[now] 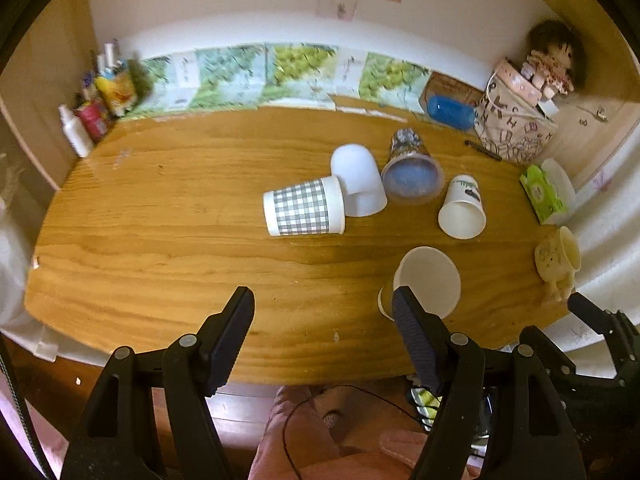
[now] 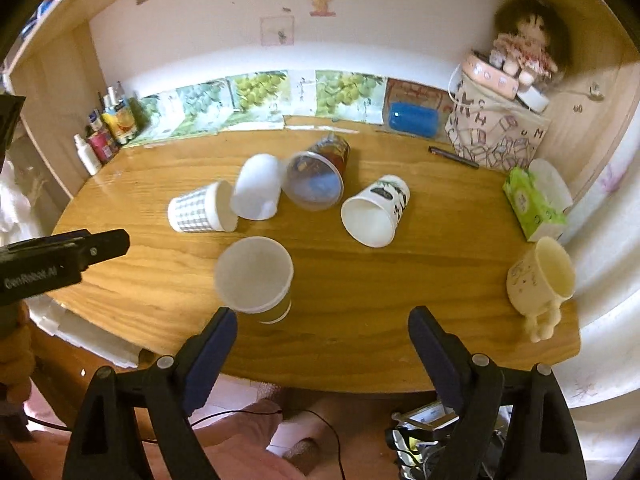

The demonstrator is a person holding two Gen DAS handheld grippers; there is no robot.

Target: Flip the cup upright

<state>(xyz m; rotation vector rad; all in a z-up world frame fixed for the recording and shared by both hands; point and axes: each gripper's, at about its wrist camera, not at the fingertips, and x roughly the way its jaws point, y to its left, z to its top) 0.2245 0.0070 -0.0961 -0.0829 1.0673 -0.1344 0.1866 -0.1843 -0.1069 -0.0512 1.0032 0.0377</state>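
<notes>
Several cups lie on their sides on the wooden table [image 1: 160,208]: a checkered paper cup [image 1: 304,207], a plain white cup [image 1: 358,180], a clear plastic cup [image 1: 412,172] and a white printed paper cup [image 1: 462,208]. A white paper cup [image 1: 426,282] stands upright near the front edge; it also shows in the right wrist view [image 2: 256,276]. My left gripper [image 1: 324,304] is open, its right finger just in front of that cup. My right gripper [image 2: 322,324] is open and empty, just behind the upright cup, above the front edge.
A cream mug with legs [image 2: 540,284] stands at the right edge. A green tissue pack [image 2: 534,204], a patterned bag with a doll [image 2: 496,128], a blue case [image 2: 412,120] and a pen [image 2: 454,157] are at the back right. Bottles [image 2: 100,140] stand at the back left.
</notes>
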